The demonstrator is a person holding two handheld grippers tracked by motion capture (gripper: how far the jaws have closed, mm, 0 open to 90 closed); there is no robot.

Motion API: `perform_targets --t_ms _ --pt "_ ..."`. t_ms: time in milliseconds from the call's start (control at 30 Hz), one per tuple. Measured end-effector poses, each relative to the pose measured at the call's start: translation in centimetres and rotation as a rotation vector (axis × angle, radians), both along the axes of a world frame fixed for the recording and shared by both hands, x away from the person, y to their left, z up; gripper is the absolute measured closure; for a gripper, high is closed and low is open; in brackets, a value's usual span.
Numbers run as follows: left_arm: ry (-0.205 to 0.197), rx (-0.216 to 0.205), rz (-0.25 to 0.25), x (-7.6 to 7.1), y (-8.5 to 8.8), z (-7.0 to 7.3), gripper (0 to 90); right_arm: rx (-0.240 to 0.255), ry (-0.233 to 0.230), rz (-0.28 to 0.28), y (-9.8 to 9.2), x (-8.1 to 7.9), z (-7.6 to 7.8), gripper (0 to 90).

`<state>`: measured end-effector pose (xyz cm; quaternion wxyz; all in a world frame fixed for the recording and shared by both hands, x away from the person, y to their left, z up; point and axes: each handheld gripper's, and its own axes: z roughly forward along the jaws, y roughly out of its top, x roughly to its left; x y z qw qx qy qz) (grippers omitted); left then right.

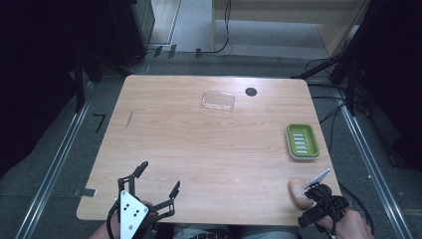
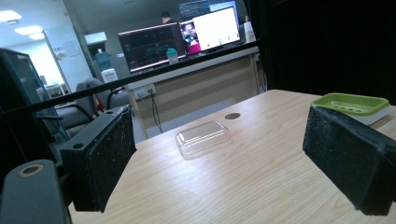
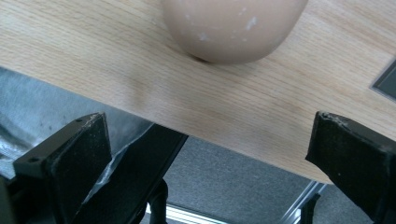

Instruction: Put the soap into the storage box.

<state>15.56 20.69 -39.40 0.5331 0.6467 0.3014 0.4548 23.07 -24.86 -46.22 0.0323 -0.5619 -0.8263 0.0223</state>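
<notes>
A beige oval soap bar (image 1: 298, 192) (image 3: 233, 28) lies at the table's front right corner. My right gripper (image 1: 312, 198) (image 3: 210, 135) hovers just off that corner, open wide, with the soap straight ahead and nothing between its jaws. A green soap dish (image 1: 302, 141) (image 2: 350, 103) sits on a pale base near the right edge. My left gripper (image 1: 160, 176) (image 2: 222, 137) rests open above the front left of the table, empty. A clear plastic lid (image 1: 218, 100) (image 2: 203, 136) lies at the back centre.
A small black disc (image 1: 251, 91) (image 2: 232, 115) is set into the wooden table (image 1: 199, 149) beside the clear lid. Cables and metal rails run along the floor around the table. Monitors and a desk stand beyond the far edge in the left gripper view.
</notes>
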Motion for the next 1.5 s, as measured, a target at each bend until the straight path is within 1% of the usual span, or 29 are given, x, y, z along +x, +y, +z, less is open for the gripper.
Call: perform_targets --t_ms 167,233,333,400,433,467,567,633,700,833,933,1033,1200,1233,1300,1500 --pt "0.005 0.001 -0.007 0.2 -0.2 0.0 9.9 0.001 0.001 -0.002 -0.2 0.0 -0.1 0.0" --pt "0.007 0.000 -0.008 0.1 -0.2 0.0 9.9 -0.009 0.003 -0.002 -0.2 -0.2 -0.2 0.0" --pt "0.000 -0.004 -0.005 0.0 -0.1 0.0 9.9 -0.013 0.006 -0.006 -0.2 -0.3 -0.3 0.0" --pt "-0.001 -0.010 0.000 0.0 -0.1 0.1 9.9 -0.017 -0.005 0.002 -0.2 -0.3 -0.2 0.0" --pt "-0.001 -0.006 -0.004 0.0 -0.1 0.1 9.9 -0.018 -0.007 0.005 -0.1 -0.2 -0.1 0.0" --pt "-0.001 -0.002 -0.009 0.0 -0.3 0.1 9.9 -0.009 -0.009 0.003 -0.1 -0.2 -0.2 0.0" --pt "-0.001 -0.002 -0.012 0.1 -0.3 0.0 9.9 -0.006 -0.013 0.009 -0.2 -0.2 -0.1 0.0" --pt "-0.001 -0.003 -0.014 0.1 -0.3 0.1 9.9 -0.006 -0.025 0.004 -0.1 -0.2 0.0 0.0" --pt "-0.002 -0.002 -0.016 0.1 -0.3 0.1 9.9 -0.010 -0.027 0.014 0.0 -0.1 0.1 0.0" --pt "-0.001 0.003 -0.021 0.3 -0.5 0.1 9.9 -0.004 -0.030 0.009 0.1 0.0 0.2 0.0" --pt "0.000 0.009 -0.028 0.3 -0.6 0.0 9.9 0.003 -0.042 0.008 0.1 0.4 0.3 0.0" --pt "0.000 0.003 -0.028 0.4 -0.6 0.0 9.9 0.004 -0.045 0.009 0.2 0.7 0.4 0.0" --pt "0.001 0.008 -0.034 0.5 -0.7 0.0 9.9 0.016 -0.055 0.007 0.4 1.8 0.7 0.0" --pt "0.001 0.008 -0.034 0.5 -0.7 0.0 9.9 0.016 -0.055 0.007 0.4 1.8 0.7 0.0" --pt "0.002 0.009 -0.035 0.6 -0.7 0.0 9.9 0.025 -0.067 0.003 0.3 2.3 0.8 0.0" --pt "0.001 0.010 -0.040 0.6 -0.8 0.0 9.9 0.028 -0.055 -0.003 0.2 2.7 0.6 0.0"
